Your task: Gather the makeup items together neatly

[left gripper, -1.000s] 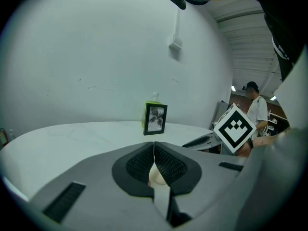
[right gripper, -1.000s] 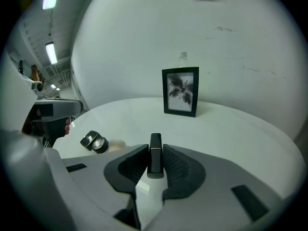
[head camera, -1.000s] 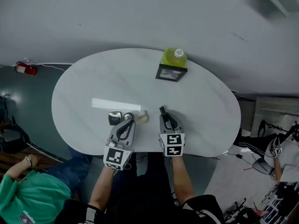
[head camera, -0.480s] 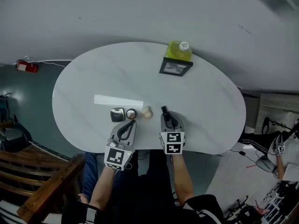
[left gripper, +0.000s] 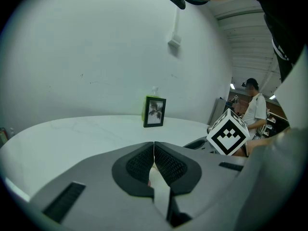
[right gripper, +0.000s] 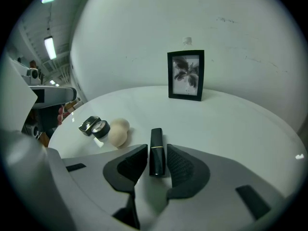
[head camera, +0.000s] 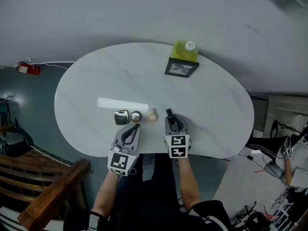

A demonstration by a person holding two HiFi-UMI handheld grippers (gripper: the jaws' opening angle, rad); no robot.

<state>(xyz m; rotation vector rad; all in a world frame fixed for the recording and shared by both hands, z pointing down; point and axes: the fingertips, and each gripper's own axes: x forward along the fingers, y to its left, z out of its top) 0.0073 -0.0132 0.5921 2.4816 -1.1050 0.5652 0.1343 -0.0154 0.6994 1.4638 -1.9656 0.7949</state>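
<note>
Right tongs (right gripper: 156, 149) clamp the slim black lipstick tube (right gripper: 156, 137) lengthwise.
Its long axis runs straight ahead over the white table (right gripper: 236, 124); the beige egg-shaped sponge (right gripper: 118, 131) sits just left, nearer the closed left tongs (left gripper: 154, 147).

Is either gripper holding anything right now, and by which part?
The right gripper holds the black lipstick by its near end; the rest sticks out past the jaws. The left gripper is shut, empty.
</note>
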